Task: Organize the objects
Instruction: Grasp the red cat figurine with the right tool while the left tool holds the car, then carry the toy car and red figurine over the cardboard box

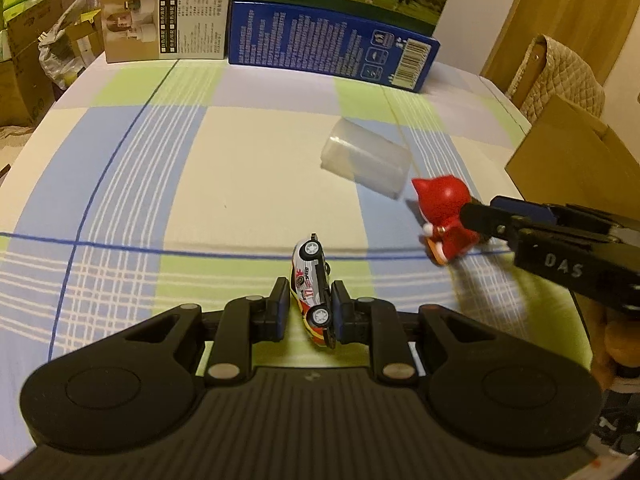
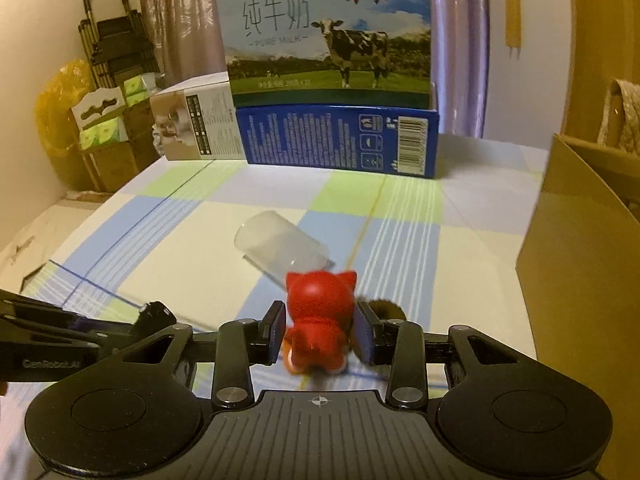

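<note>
Left tool [image 1: 311, 304]: your pads are closed on the toy car [image 1: 313, 286], which is turned on its side with both wheels facing the camera and its long axis pointing forward along the fingers. It looks lifted a little off the checked cloth [image 1: 224, 184], though contact underneath is hard to judge.

Right tool [image 2: 320, 336]: your pads clamp the red cat figure [image 2: 318, 320] at its flanks, its back to the camera and ears up. From the left wrist view the figure hangs just above the cloth, leaning slightly. Motion blur around it suggests you are in transit.

Clear cup [image 2: 280, 246]: it lies on its side on the surface, just beyond the figure, mouth toward the near right, base toward the far left.

Key relation: the cardboard box [image 2: 576, 240] stands to the right of both tools, open top visible. Your right tool is much the nearer; your left has to cross the middle of the surface to reach it. This box is my guess at the collecting place.

Risk: the two tools are close, so stagger the moves.

Far edge: the blue milk carton [image 2: 336, 136] and a beige product box [image 2: 192, 124] stand against the back, well apart from the toys.
</note>
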The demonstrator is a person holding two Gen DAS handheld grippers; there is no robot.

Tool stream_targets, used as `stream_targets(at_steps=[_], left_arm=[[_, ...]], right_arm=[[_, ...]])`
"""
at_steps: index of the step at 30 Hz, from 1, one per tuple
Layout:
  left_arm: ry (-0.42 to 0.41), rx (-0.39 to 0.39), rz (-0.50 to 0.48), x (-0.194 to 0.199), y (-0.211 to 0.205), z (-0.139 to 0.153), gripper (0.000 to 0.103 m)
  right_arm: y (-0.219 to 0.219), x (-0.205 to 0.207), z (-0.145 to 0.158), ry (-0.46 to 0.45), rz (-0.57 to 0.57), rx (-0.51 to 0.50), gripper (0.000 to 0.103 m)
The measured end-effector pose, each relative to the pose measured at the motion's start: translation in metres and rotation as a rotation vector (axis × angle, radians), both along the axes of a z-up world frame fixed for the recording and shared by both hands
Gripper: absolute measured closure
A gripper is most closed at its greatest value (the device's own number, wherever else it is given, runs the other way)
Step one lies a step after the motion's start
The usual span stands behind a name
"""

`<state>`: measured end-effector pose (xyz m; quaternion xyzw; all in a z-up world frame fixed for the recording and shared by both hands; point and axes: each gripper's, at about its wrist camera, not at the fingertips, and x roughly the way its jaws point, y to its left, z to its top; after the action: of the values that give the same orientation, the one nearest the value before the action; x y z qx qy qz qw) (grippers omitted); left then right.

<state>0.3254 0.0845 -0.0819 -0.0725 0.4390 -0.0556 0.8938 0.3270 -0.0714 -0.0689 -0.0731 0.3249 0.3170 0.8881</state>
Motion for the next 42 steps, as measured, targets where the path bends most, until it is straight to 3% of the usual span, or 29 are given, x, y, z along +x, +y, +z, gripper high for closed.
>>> stream_targets(at_steps=[17,29,42], left_arm=[[-0.008,-0.006,0.006,0.004,0.003,-0.002,0.086],[-0.005,-0.01,-0.017,-0.006,-0.006,-0.002,0.086],[-0.01,-0.009,-0.066,-0.053,-0.04,0.018,0.086]], right_arm=[[0.033,0.019,-0.032,-0.011,0.042,-0.091,0.059],[0.012,-0.017,-0.01,-0.027,0.013,-0.038,0.06],[-0.038,-0.072,0.019,0.002,-0.068,-0.009,0.06]])
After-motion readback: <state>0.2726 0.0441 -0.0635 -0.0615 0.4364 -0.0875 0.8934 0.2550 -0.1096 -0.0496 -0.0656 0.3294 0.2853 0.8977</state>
